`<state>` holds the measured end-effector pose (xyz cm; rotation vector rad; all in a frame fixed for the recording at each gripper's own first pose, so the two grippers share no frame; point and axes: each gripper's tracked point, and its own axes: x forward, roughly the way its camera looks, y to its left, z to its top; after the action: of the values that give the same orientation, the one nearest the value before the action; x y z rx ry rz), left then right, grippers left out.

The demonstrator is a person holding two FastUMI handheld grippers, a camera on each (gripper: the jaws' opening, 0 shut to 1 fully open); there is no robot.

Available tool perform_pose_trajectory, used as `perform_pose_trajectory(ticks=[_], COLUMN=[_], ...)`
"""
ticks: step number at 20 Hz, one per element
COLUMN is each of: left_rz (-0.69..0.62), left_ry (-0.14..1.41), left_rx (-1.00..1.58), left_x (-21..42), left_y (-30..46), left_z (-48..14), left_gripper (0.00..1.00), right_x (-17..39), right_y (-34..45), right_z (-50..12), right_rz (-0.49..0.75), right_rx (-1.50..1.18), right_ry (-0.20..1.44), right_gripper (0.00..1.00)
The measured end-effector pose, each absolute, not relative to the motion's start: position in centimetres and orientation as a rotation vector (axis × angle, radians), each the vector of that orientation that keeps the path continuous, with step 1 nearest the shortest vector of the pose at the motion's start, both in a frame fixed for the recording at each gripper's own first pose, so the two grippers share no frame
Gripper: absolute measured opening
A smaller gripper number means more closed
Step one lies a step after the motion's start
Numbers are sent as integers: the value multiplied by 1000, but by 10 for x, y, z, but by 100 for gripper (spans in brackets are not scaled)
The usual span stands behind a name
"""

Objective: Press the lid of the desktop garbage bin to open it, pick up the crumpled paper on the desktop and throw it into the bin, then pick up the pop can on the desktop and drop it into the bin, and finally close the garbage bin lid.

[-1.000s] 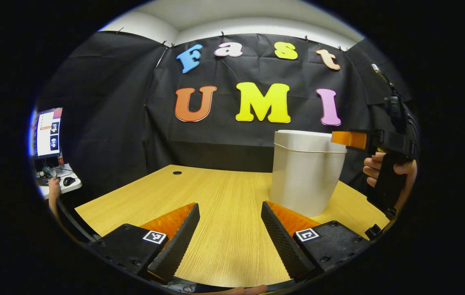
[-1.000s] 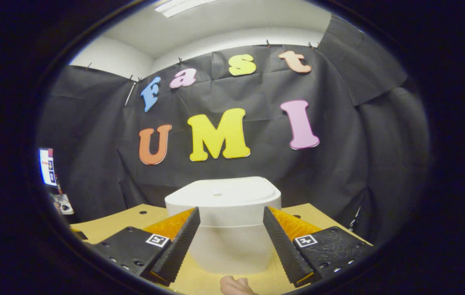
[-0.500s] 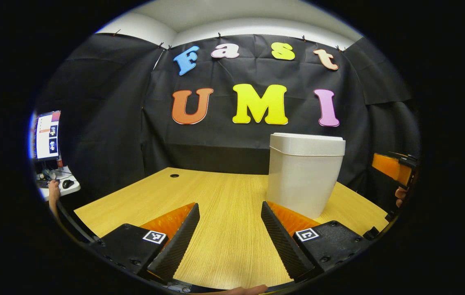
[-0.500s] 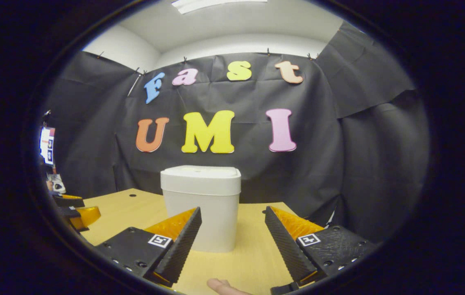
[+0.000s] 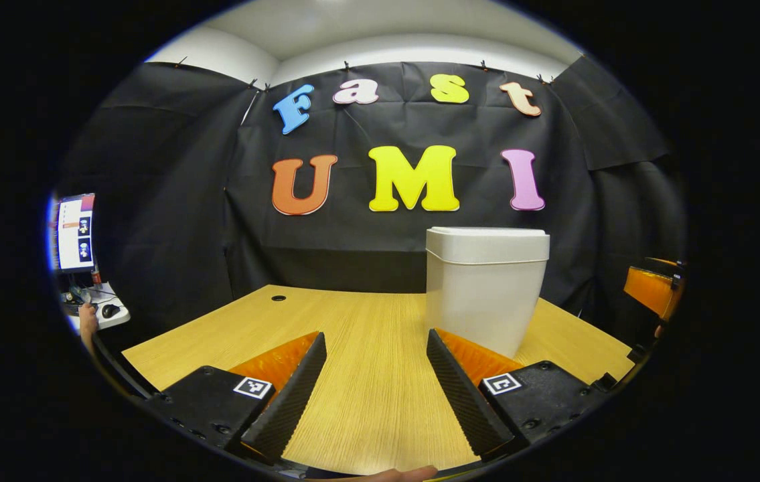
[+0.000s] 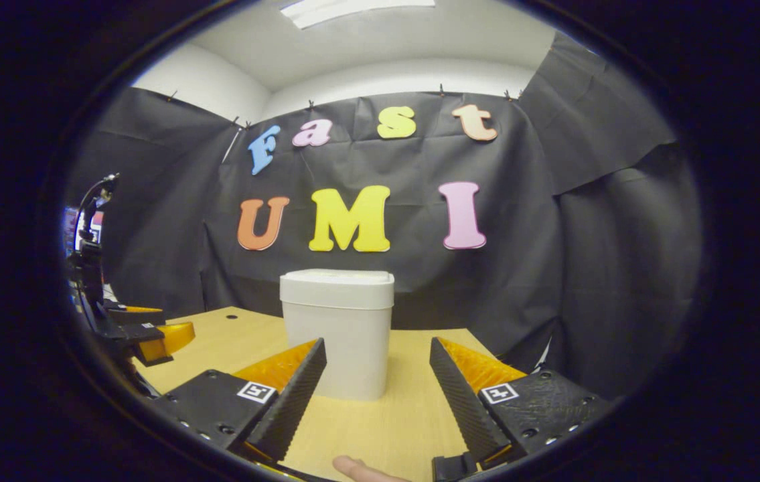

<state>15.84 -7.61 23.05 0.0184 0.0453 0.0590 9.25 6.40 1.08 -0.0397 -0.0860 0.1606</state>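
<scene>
Right gripper (image 6: 376, 391) had drawn back and down from above the garbage bin (image 6: 337, 331); its jaws stood wide, holding nothing. Left gripper (image 5: 375, 391) likewise wide and empty. Bin stood upright on the desktop (image 5: 359, 375), lid (image 5: 487, 242) shut. Judged: closing step done, task complete.

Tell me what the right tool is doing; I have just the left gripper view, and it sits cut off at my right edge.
Observer: The right tool is open and holds nothing.
Operator: Where does it point?
Observer: Straight at the bin, which stands farther off on the desk.
Operator: Can it see my tool?
Observer: Yes, the left tool sits at its left edge, apart from the bin.
</scene>
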Motion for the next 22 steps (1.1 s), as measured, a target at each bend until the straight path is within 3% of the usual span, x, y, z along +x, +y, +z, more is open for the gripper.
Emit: perform_pose_trajectory(ticks=[12,16,19,22], left_rz=[8,-5,-14,-11], left_ry=[34,24,18,15], left_rx=[72,81,78,71], left_x=[168,167,164,163], left_y=[-105,-108,-106,-101], left_z=[233,233,232,233], left_gripper=[98,98,98,98], right_x=[104,110,108,108], right_y=[52,58,68,71], right_z=[7,2,0,-1], right_rz=[166,154,170,169], right_rx=[44,54,48,23], right_ry=[-78,-74,-77,-88], right_gripper=[95,99,92,95])
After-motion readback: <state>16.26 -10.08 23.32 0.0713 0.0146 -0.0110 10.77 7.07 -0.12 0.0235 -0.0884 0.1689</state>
